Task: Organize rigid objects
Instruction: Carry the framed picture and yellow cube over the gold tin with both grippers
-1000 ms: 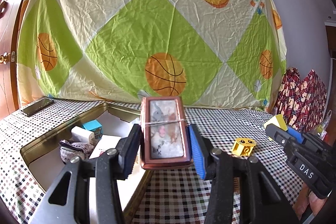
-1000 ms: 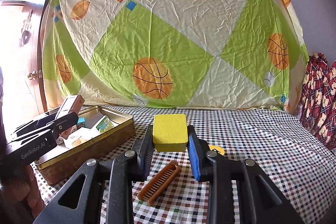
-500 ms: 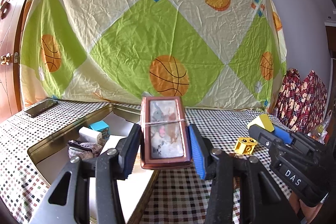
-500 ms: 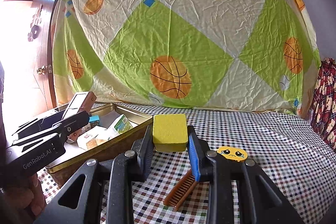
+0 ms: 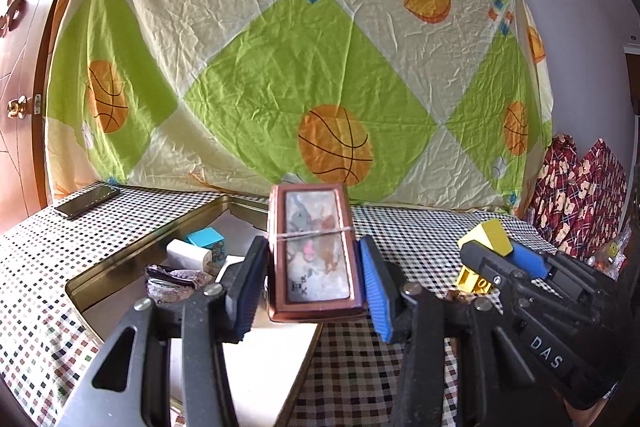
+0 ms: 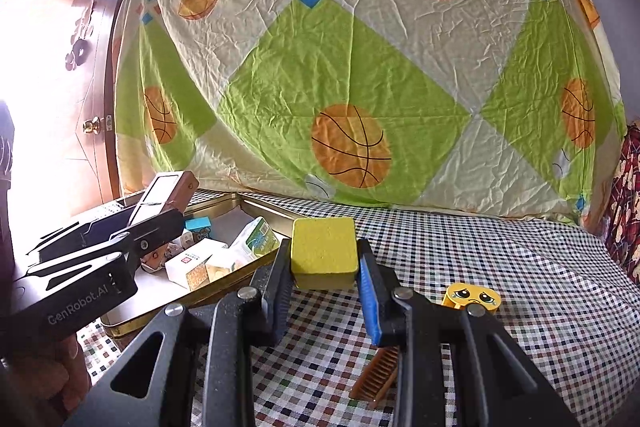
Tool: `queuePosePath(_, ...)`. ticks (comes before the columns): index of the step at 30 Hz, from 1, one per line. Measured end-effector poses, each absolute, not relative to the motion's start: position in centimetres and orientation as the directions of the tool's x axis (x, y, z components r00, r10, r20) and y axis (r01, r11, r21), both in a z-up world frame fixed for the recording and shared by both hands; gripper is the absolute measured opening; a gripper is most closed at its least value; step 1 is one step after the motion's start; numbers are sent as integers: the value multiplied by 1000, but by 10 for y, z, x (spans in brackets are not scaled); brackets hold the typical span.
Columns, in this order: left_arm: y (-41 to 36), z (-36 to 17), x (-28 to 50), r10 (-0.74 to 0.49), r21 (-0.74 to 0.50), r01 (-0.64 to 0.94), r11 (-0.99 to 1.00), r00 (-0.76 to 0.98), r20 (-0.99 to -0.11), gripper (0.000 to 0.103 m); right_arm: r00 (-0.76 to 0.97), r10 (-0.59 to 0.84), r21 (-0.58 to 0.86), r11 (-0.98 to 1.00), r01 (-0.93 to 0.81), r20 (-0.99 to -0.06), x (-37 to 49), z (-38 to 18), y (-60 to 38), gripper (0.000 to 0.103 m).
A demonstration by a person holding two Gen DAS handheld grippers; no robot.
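Two claws are sharing the frames, each one gripping an item.

Left claw [image 5: 314,277]: clenching a copper-brown framed case [image 5: 314,253], which is standing upright between the blue pads at lower centre of the left wrist view, a thin band crossing its cartoon-printed face. In the right wrist view the same claw [image 6: 160,223] is appearing at centre left, its body reading "GenRobot.AI", and is hanging over the gold tin tray [image 6: 256,205].

Right claw [image 6: 324,281]: grasping a yellow block [image 6: 323,247] at centre of its own view. In the left wrist view it is showing at lower right [image 5: 492,251], its housing lettered "DAS", and is partly hiding a yellow emoji-face toy [image 5: 470,279] behind it.

Tray [image 5: 108,265]: sitting at left on the checked worktop [image 5: 404,235] and holding a teal box [image 5: 205,239], a white cylinder-like piece [image 5: 188,254], a patterned pouch [image 5: 172,281], a white carton [image 6: 192,263] bearing a small red mark too small to read, and a green-and-white packet [image 6: 258,237].

Loose on the worktop: the crying-face toy [image 6: 472,297] at lower right, a brown comb [image 6: 378,373] half covered by the right claw's arm, and a dark phone [image 5: 86,201] at far left.

Backdrop: a green-and-cream sheet [image 6: 360,67] printed with basketballs is hanging behind, with a wooden door [image 6: 80,87] at upper left.
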State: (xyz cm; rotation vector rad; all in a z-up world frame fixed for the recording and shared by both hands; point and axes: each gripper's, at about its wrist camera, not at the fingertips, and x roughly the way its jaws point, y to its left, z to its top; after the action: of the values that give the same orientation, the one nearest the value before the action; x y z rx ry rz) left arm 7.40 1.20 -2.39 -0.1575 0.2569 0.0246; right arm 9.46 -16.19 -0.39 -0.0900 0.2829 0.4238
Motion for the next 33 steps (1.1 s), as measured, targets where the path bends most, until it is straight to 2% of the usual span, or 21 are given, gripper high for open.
queuePosePath(33, 50, -25, 70, 23, -192, -78, 978, 962, -271, 45, 838, 451, -30, 876, -482, -306, 96, -7, -120, 32)
